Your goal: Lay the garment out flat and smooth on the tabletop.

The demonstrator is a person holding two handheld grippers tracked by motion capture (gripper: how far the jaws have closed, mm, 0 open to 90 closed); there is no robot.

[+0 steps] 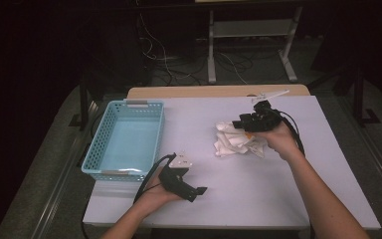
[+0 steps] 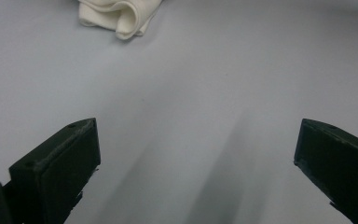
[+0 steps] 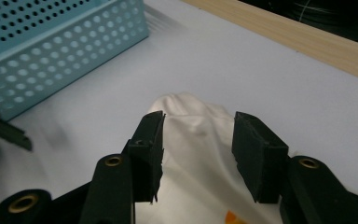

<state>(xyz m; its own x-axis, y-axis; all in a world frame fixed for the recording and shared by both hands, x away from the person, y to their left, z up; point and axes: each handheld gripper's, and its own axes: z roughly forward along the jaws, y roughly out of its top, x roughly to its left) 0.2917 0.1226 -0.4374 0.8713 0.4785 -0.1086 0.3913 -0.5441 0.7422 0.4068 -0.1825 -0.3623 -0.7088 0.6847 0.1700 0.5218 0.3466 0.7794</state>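
Observation:
A crumpled white cloth (image 1: 236,142) with a small orange mark lies on the white table (image 1: 258,194), right of centre. My right gripper (image 1: 238,123) hovers at the cloth's far edge, held in a hand from the right. In the right gripper view its jaws (image 3: 198,140) stand partly apart over the cloth (image 3: 186,105), and the pads do not press on it. My left gripper (image 1: 199,190) rests low near the table's front edge, pointing right. Its jaws (image 2: 196,154) are wide open over bare table, with the cloth (image 2: 121,16) far ahead.
A light blue perforated basket (image 1: 129,104), with nothing in it, stands on the table's left side, and its wall (image 3: 51,60) is near in the right gripper view. A wooden strip (image 1: 204,91) runs along the table's far edge. Cables and a metal stand fill the dark floor behind.

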